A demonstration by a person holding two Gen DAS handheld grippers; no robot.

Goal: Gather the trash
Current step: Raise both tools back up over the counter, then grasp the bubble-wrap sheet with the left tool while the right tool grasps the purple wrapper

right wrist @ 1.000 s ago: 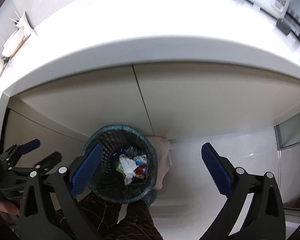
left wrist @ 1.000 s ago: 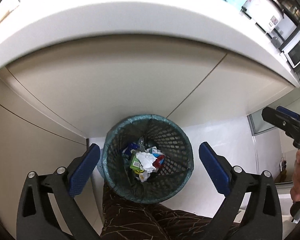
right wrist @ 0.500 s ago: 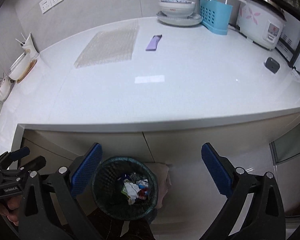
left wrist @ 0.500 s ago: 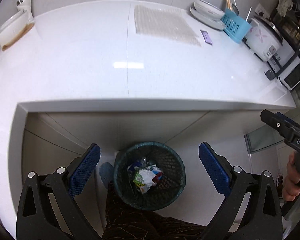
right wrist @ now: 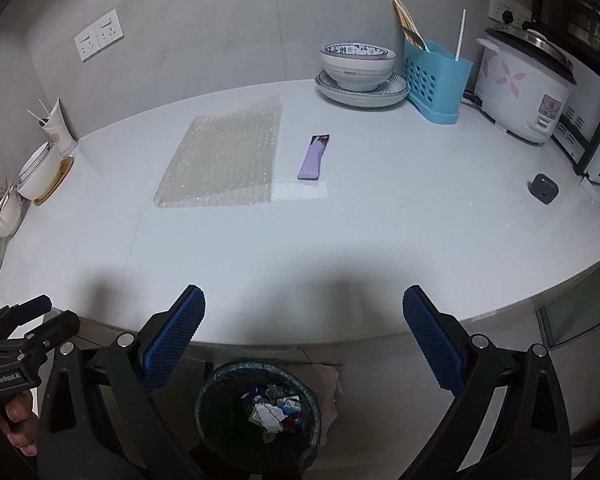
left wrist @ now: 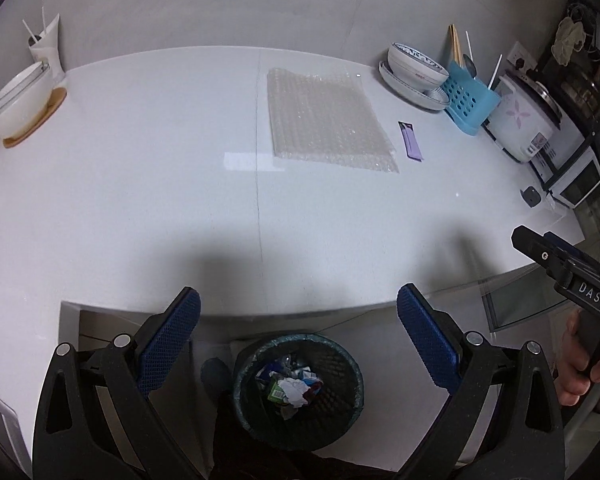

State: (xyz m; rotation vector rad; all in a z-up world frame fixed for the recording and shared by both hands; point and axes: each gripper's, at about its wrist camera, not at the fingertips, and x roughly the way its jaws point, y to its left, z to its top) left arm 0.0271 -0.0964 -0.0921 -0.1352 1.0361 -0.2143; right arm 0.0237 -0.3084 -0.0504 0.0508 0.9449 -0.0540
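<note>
A sheet of bubble wrap [left wrist: 326, 122] [right wrist: 226, 158] lies flat on the white counter [left wrist: 140, 168], with a purple wrapper [left wrist: 411, 140] [right wrist: 314, 157] beside it on the right. Below the counter's front edge stands a dark mesh waste bin [left wrist: 298, 384] [right wrist: 258, 412] holding crumpled trash. My left gripper [left wrist: 298, 342] is open and empty above the bin, back from the counter edge. My right gripper [right wrist: 304, 338] is also open and empty, at the same height. In each wrist view the other gripper shows at the frame's side, held by a hand.
Stacked bowls on a plate [right wrist: 360, 74], a blue utensil caddy [right wrist: 436, 80] and a rice cooker [right wrist: 524, 88] line the back right. A white bowl on a wooden coaster [left wrist: 24, 104] sits far left. A small dark grey object [right wrist: 544, 188] lies near the right edge.
Both grippers rose from down over the bin, below the counter, to above counter level. The counter top with bubble wrap and wrapper came into view. Both stayed open.
</note>
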